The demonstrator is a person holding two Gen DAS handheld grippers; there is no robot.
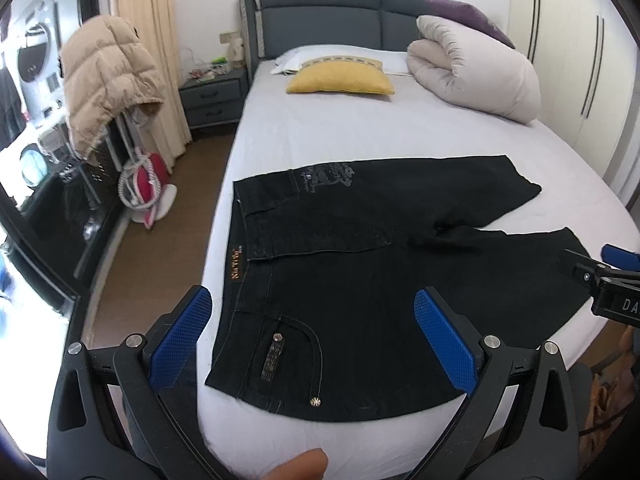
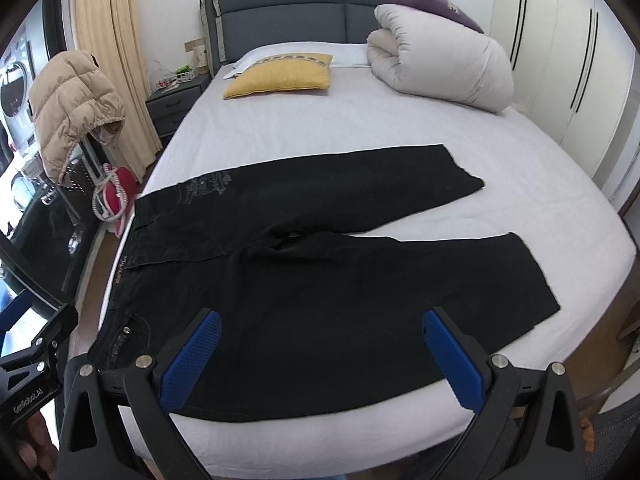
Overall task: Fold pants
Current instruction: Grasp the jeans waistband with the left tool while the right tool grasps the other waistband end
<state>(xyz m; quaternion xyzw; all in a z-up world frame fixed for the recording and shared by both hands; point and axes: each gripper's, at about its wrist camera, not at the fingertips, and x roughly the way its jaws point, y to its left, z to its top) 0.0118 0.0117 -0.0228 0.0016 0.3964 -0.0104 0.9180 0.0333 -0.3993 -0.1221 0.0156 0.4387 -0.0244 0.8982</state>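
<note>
Pants [image 2: 320, 280] black, flat, legs splayed

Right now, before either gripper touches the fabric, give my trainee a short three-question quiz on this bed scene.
1. True or false: the black jeans are already folded in half on the bed.
2. Which way does the waistband point? A) toward the headboard B) toward the bed's left edge, by the nightstand side C) toward the wardrobe
3. Fill in: both the left gripper and the right gripper have their jaws ____.

Key:
1. False; the jeans lie flat, both legs spread apart.
2. B.
3. Open; neither holds anything, as far as both wrist views show.
</note>
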